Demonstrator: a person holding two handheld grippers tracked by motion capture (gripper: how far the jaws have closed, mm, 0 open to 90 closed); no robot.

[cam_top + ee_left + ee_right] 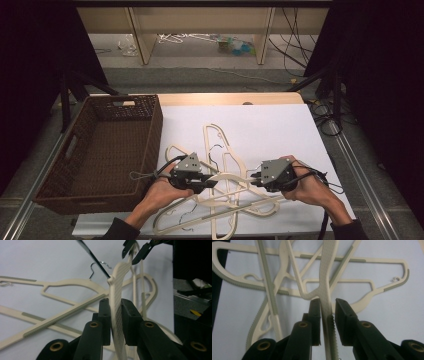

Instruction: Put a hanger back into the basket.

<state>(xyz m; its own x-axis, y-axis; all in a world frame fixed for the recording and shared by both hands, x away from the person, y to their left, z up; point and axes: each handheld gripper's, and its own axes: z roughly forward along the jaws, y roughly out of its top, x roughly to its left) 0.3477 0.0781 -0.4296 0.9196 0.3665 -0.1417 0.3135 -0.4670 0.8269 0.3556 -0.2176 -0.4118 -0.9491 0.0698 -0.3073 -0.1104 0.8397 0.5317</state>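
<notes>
Worktop [280,125] under white sheet carries a brown wicker basket [145,145] at its left and a crossed heap of cream hangers [220,150] in the middle. One lifted hanger [117,302] spans both hands: left tongs [212,183] clamp it, while right tongs [254,178] straddle its toothed arm, one pad slightly off.

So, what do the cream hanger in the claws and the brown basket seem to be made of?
The hanger looks like moulded plastic, matte cream, with a fine dotted grip texture on its arm; its hook is thin shiny wire, probably metal. The basket looks woven, dark brown wicker or rattan, perhaps synthetic: the walls show a plaited weave.
</notes>
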